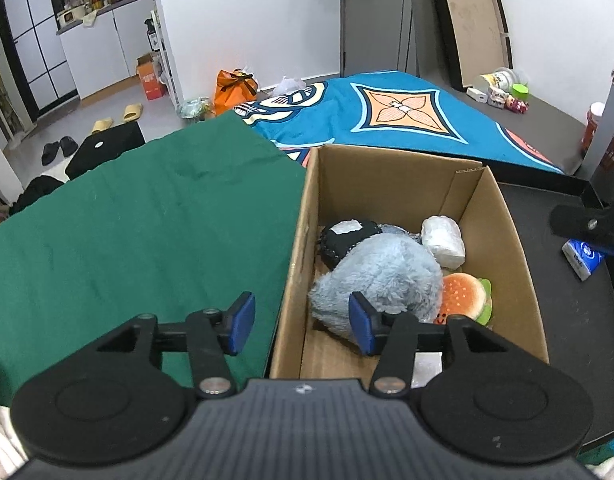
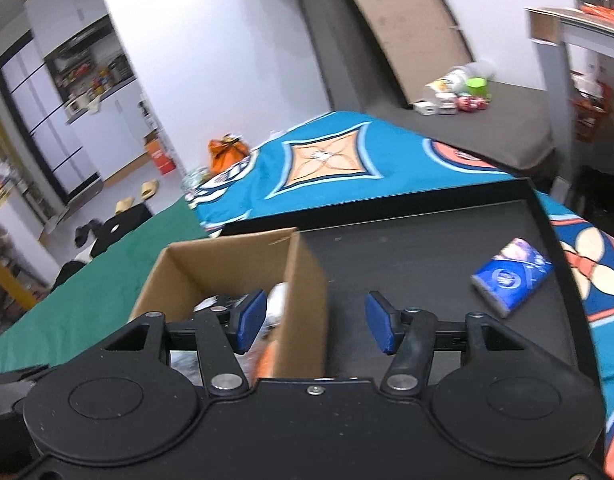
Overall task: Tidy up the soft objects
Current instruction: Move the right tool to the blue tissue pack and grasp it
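An open cardboard box (image 1: 391, 184) stands between a green cloth and a black tray. Inside it lie a fluffy blue-grey plush (image 1: 387, 276), a black knitted toy (image 1: 343, 240), a white wrapped bundle (image 1: 443, 240) and a plush hamburger (image 1: 465, 294). My left gripper (image 1: 303, 324) hovers open over the box's left wall, with nothing between its blue pads. My right gripper (image 2: 313, 322) is open above the right wall of the box (image 2: 307, 280), holding nothing. A blue tissue pack (image 2: 511, 278) lies on the tray to its right, also seen as the tissue pack (image 1: 583, 258) in the left wrist view.
The green cloth (image 1: 139, 232) covers the surface left of the box. The black tray (image 2: 427, 248) has a raised rim. A blue patterned blanket (image 1: 387, 120) lies behind. Bottles and small items (image 1: 503, 88) sit far back right; slippers and an orange bag (image 1: 233, 84) are on the floor.
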The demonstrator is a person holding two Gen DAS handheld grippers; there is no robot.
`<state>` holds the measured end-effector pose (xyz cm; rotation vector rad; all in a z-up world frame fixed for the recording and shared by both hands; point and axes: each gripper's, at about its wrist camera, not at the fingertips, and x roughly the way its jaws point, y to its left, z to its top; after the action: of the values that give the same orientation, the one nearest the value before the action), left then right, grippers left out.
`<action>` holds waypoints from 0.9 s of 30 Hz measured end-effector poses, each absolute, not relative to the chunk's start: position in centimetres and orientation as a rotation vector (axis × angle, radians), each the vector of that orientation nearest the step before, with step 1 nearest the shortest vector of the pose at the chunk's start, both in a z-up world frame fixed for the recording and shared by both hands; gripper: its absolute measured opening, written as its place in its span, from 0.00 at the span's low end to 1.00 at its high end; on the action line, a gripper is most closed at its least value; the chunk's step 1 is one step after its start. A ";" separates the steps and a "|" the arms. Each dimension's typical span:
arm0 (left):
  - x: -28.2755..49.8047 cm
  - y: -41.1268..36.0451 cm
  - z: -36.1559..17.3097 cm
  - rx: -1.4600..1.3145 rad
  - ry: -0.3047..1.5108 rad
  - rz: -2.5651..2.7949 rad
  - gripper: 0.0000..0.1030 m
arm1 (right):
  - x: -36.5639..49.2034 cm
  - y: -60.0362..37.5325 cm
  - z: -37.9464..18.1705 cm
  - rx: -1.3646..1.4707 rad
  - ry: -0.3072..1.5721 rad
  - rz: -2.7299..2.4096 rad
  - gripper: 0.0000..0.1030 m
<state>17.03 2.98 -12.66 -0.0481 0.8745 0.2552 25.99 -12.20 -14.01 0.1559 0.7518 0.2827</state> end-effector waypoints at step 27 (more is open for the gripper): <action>19.9 -1.4 -13.7 0.171 0.852 0.387 0.77 | 30.7 -21.4 -20.0 0.286 0.845 0.081 0.73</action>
<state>19.90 -1.38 -13.69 0.1705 0.8515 0.3867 30.70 -21.41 -20.02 0.2862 0.8449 0.0807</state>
